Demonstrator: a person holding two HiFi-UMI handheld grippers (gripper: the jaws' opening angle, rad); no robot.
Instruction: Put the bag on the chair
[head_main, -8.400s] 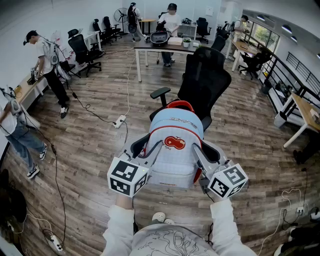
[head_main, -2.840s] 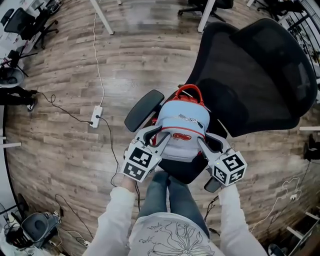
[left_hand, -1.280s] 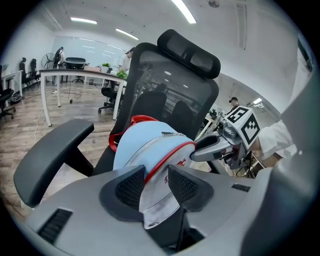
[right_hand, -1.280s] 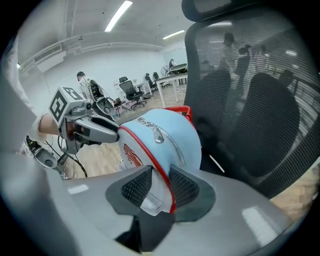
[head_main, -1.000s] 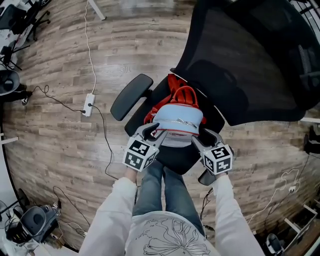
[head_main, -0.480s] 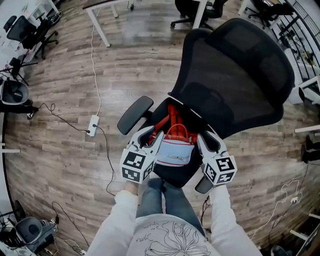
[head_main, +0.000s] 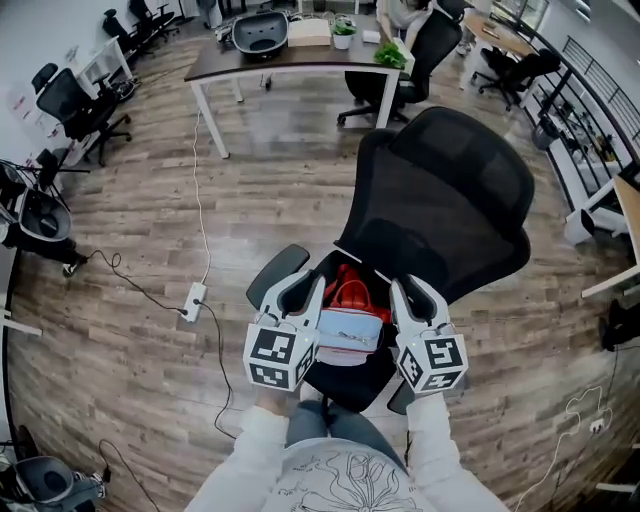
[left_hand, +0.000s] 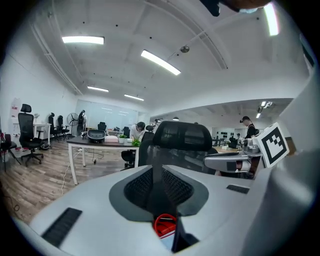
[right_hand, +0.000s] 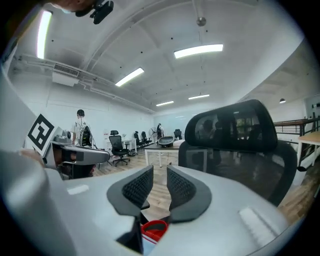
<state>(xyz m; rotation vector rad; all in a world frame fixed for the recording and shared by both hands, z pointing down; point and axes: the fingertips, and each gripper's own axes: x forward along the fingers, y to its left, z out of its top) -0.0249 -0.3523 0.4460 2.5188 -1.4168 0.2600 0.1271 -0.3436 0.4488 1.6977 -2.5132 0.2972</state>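
1. Your head view alone shows the whole bag (head_main: 348, 328). It rests on the seat of the chair (head_main: 440, 200), with its red handle (head_main: 350, 295) toward the backrest.
2. Each gripper view catches only that handle (low in the frame).
3. Your left claw (left_hand: 157, 175) is narrowly parted and holds nothing, with the dark backrest showing through. Your right claw (right_hand: 160, 175) is parted too, with floor (right_hand: 159, 192) in the gap.
4. Both claws flank the bag, just beside it, pointing toward the backrest.
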